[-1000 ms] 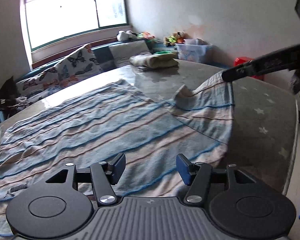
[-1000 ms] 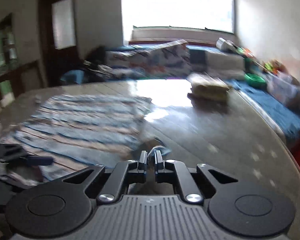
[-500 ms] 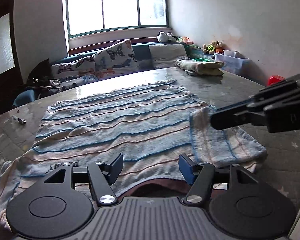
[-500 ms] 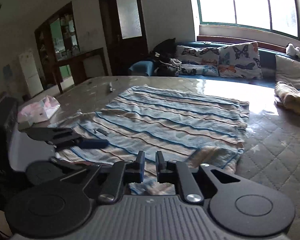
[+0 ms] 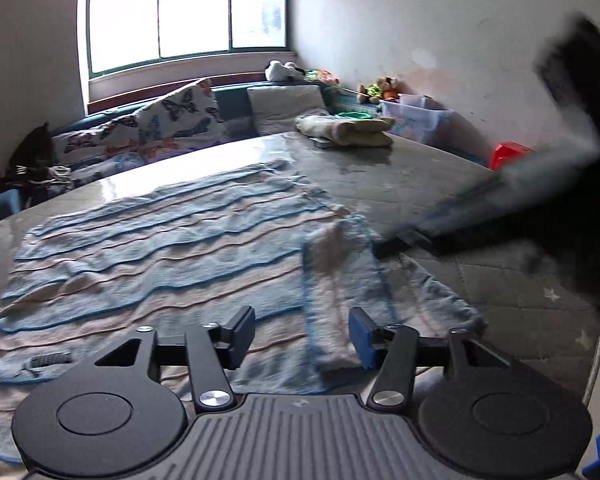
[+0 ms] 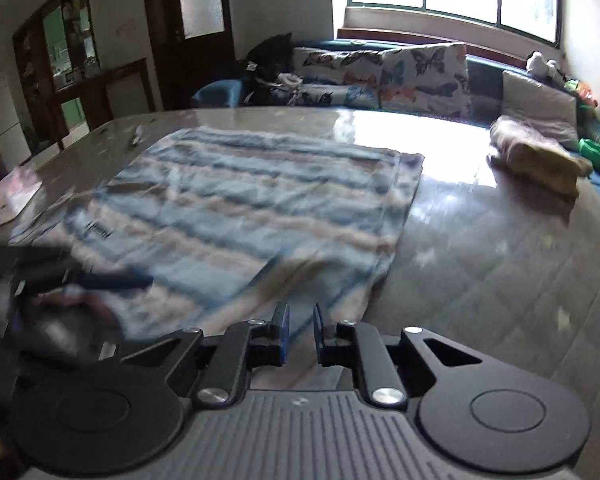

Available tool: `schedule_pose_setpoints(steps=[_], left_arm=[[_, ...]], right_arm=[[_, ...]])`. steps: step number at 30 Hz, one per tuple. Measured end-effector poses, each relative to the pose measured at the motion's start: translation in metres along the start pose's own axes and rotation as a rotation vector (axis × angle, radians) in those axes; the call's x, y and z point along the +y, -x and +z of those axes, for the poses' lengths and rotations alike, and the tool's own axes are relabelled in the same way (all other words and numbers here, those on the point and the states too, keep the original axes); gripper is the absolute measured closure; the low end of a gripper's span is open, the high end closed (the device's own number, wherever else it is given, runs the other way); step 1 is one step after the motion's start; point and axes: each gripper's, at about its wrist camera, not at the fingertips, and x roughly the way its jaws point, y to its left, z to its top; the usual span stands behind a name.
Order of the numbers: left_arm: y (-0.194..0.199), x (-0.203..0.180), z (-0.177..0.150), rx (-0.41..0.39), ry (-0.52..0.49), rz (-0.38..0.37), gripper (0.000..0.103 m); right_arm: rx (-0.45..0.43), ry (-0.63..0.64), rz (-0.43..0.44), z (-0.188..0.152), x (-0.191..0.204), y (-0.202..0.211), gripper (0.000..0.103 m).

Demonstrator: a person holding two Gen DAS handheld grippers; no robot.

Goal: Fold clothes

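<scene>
A blue and beige striped towel (image 5: 160,248) lies spread on the grey table (image 5: 520,280). Its near right corner is folded over as a flap (image 5: 340,264) that rests flat on the rest. My left gripper (image 5: 302,334) hovers open just above the towel's near edge, with nothing between its fingers. In the left wrist view my right gripper (image 5: 392,246) is a blur, its tip at the flap's far edge. In its own view the right gripper (image 6: 301,332) shows a narrow gap with nothing in it, above the towel (image 6: 260,192). The left gripper (image 6: 112,280) shows blurred at the left.
A folded pile of cloth (image 5: 348,130) sits at the table's far side. A pink and white item (image 6: 8,196) lies at the left edge. The table's rim (image 5: 596,360) runs close on the right. A sofa with butterfly cushions (image 5: 172,120) stands behind.
The right gripper carried the towel's corner from the right over onto the towel and let it go. The flap now lies flat. The left gripper stayed open.
</scene>
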Motion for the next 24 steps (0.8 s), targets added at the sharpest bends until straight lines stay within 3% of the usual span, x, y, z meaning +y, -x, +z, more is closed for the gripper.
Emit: schedule_pose_setpoints(steps=[5,9,13,17,21,24], left_arm=[[-0.008,-0.004,-0.004,0.021,-0.014,-0.011,0.066],[-0.014,-0.006,-0.006,0.036,-0.024,-0.019,0.067],[-0.005,0.002,-0.005,0.024,-0.009,0.012,0.065],[0.014,0.031,-0.005,-0.003,0.067,0.107,0.064],[0.039,0.077,-0.015,-0.011,0.180,0.275,0.064],[0.062,0.118,-0.027,-0.014,0.280,0.424,0.064]], right_arm=[[0.013,0.022,-0.030,0.021,-0.011,-0.038,0.091],[0.035,0.018,-0.037,0.021,-0.014,-0.058,0.091],[0.013,0.033,-0.047,0.021,-0.009,-0.047,0.090],[0.004,0.048,-0.004,0.019,0.001,-0.036,0.084],[0.047,0.086,0.010,0.011,0.013,-0.043,0.084],[0.034,0.082,0.007,0.011,0.018,-0.038,0.084]])
